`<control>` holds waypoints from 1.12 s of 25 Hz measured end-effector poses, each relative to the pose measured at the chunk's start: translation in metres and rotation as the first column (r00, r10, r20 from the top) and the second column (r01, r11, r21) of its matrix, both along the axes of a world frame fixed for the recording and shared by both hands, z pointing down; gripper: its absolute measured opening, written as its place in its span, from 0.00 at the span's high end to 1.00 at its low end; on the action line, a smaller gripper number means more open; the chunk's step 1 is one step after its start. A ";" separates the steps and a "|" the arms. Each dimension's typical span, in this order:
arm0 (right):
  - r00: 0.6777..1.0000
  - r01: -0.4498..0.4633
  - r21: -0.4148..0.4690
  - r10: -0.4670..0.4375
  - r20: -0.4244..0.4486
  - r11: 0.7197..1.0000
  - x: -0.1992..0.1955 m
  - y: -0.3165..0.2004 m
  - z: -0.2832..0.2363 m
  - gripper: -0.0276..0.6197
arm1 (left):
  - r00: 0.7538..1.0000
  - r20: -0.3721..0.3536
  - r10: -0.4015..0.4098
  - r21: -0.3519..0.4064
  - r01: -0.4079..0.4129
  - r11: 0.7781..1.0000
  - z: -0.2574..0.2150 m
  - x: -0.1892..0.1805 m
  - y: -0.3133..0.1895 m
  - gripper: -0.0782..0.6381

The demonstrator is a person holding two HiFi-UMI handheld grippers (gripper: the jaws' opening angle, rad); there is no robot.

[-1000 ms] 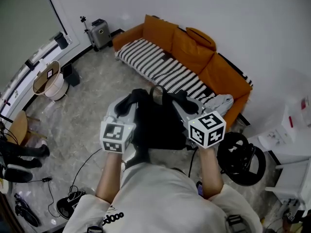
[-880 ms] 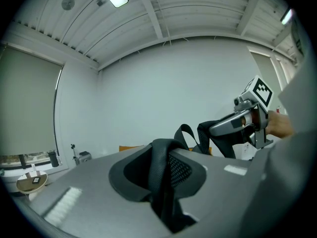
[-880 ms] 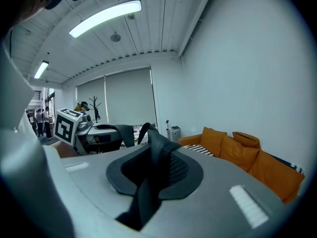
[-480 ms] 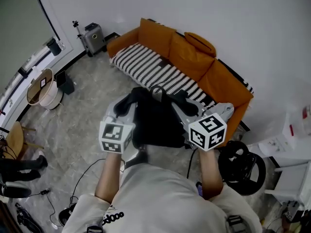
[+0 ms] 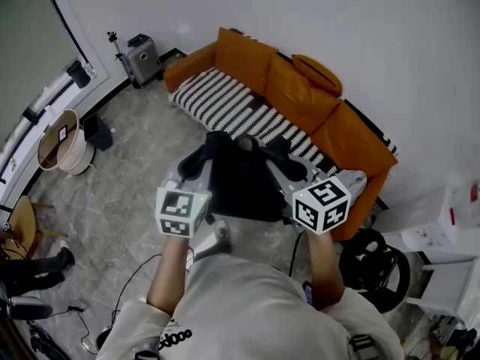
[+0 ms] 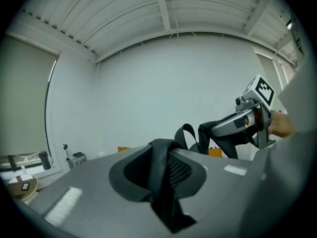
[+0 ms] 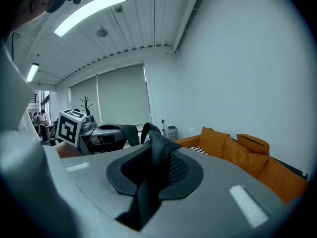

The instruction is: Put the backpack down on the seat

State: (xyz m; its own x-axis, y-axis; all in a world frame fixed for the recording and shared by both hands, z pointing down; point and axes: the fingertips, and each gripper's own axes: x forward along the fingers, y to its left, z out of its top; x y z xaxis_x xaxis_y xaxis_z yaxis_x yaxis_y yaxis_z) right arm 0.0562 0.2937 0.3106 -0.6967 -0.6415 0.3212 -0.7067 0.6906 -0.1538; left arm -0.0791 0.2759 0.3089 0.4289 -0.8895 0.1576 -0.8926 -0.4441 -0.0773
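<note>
A black backpack [image 5: 241, 186] hangs in the air between my two grippers, above the floor in front of the orange sofa [image 5: 330, 115]. My left gripper [image 5: 196, 160] is shut on a black padded shoulder strap [image 6: 161, 175], which runs through its jaws. My right gripper [image 5: 289, 168] is shut on the other shoulder strap [image 7: 153, 175]. The sofa's seat carries a black-and-white striped cover [image 5: 247, 111]. In the right gripper view the sofa [image 7: 242, 155] lies to the right, lower than the jaws.
A grey cloth [image 5: 346, 178] lies at the sofa's right end. A black round thing [image 5: 375, 265] sits on the floor right of me. A small grey suitcase [image 5: 142, 51] stands by the far wall, a round basket [image 5: 64, 141] at left. Cables [image 5: 135, 257] trail on the floor.
The backpack and both grippers have moved a little closer to the sofa; the view has shifted forward. Both grips are unchanged.
</note>
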 end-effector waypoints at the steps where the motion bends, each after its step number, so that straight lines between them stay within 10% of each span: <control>1: 1.000 -0.001 -0.003 0.001 0.000 1.000 -0.003 -0.007 0.000 0.88 | 1.000 -0.001 0.001 -0.003 -0.001 1.000 0.000 -0.004 -0.007 0.81; 28: 0.997 -0.070 -0.090 0.071 0.004 0.993 -0.072 -0.163 0.020 0.88 | 0.997 -0.010 0.079 -0.076 -0.079 0.994 0.023 -0.067 -0.175 0.82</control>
State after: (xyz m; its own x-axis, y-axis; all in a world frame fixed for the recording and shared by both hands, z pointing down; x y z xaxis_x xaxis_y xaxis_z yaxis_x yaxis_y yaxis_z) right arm -0.0160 0.1310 0.3301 -0.6530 -0.6580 0.3750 -0.7520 0.6222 -0.2177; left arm -0.1457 0.1011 0.3323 0.4988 -0.8382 0.2204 -0.8548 -0.5177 -0.0343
